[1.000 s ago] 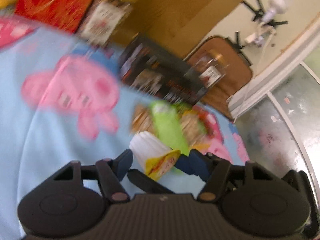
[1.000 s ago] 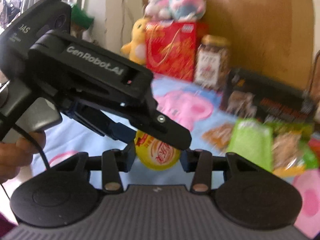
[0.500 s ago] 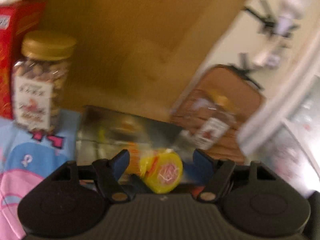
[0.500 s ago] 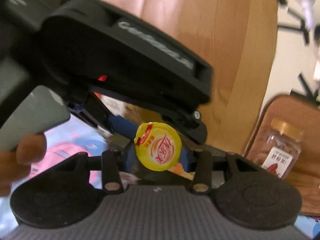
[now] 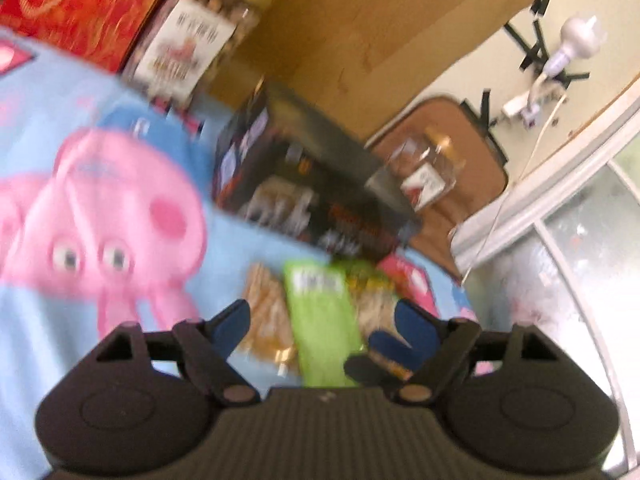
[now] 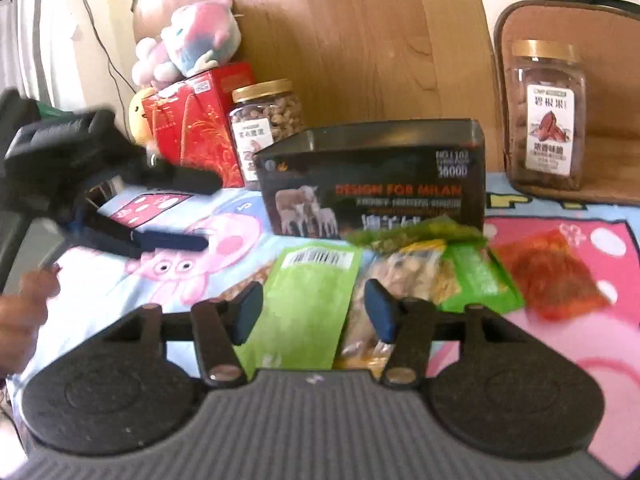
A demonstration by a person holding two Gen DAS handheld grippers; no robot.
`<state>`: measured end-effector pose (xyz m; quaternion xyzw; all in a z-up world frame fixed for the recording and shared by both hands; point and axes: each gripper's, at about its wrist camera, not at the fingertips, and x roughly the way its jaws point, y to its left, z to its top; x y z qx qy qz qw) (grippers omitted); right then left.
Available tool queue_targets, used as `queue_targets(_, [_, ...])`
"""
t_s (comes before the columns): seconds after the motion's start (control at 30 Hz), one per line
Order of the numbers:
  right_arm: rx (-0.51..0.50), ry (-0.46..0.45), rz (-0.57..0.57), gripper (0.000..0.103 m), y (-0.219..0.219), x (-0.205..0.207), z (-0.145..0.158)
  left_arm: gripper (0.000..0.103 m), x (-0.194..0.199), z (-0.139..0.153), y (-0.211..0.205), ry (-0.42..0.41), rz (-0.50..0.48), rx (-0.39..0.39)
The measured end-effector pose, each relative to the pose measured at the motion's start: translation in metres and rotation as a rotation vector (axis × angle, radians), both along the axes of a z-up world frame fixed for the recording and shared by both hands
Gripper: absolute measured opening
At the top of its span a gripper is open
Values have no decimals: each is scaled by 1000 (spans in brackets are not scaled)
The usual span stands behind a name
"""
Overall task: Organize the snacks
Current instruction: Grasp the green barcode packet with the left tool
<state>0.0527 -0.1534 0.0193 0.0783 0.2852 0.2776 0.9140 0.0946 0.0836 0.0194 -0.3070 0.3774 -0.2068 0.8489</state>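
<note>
Your left gripper is spreading its jaws with nothing clamped between them; the blue pads hang above the pile of packets on the cartoon-print cloth. Your right gripper has its jaws apart too and grips nothing, its pads framing the lower edge of the green packet without pressing on it, as far as the right wrist view shows.

Just beyond the fingers lies the loose heap of snacks: the green packet face down with its barcode up, a clear bag of nuts touching its right side, another green bag past that, and a red-orange bag further right on the pink patch. Behind the heap stands the dark open box, its rim towards you. Further back are a nut jar, a red carton, and a second jar on a brown chair seat.

You look to be between picks, both hands empty and lining up on the heap. My guess is the box is the destination. Next, bring one gripper down over the edge of a single packet, pinch it cleanly, and keep the other hand clear so the two tools do not cross.
</note>
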Motion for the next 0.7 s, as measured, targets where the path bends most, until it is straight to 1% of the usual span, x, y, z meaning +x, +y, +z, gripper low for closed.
queue_targets(0.07, [1,27,2,57,7,0,0,81,-8,-11,-4,15,-8,15])
queue_targets(0.17, [-58,20,3,60,20,5,-3,82,-17,-17,-6,9,-11,25])
queue_targets(0.23, [-63,17,6,65,23,9,-6,82,-20,-15,0,6,11,25])
queue_targets(0.33, [-89,7,21,74,29,5,-10,82,-26,-17,10,11,16,-3])
queue_targets(0.4, [-100,29,51,75,34,0,-13,82,-31,-16,14,6,24,-1])
queue_targets(0.43, [-119,26,48,76,37,-4,-14,82,-33,-16,15,4,24,0])
queue_targets(0.5, [-149,7,54,74,39,-15,-14,82,-38,-17,17,1,20,0])
queue_targets(0.53, [-162,-6,52,70,39,-21,-14,83,-40,-17,17,-1,18,0])
queue_targets(0.57, [-179,-22,48,62,39,-26,-15,83,-41,-18,16,-3,16,1])
queue_targets(0.6, [-195,-34,46,58,40,-30,-15,83,-42,-17,16,-5,14,4])
queue_targets(0.7, [-198,-55,40,50,37,-42,-14,83,-44,-17,15,-3,11,9])
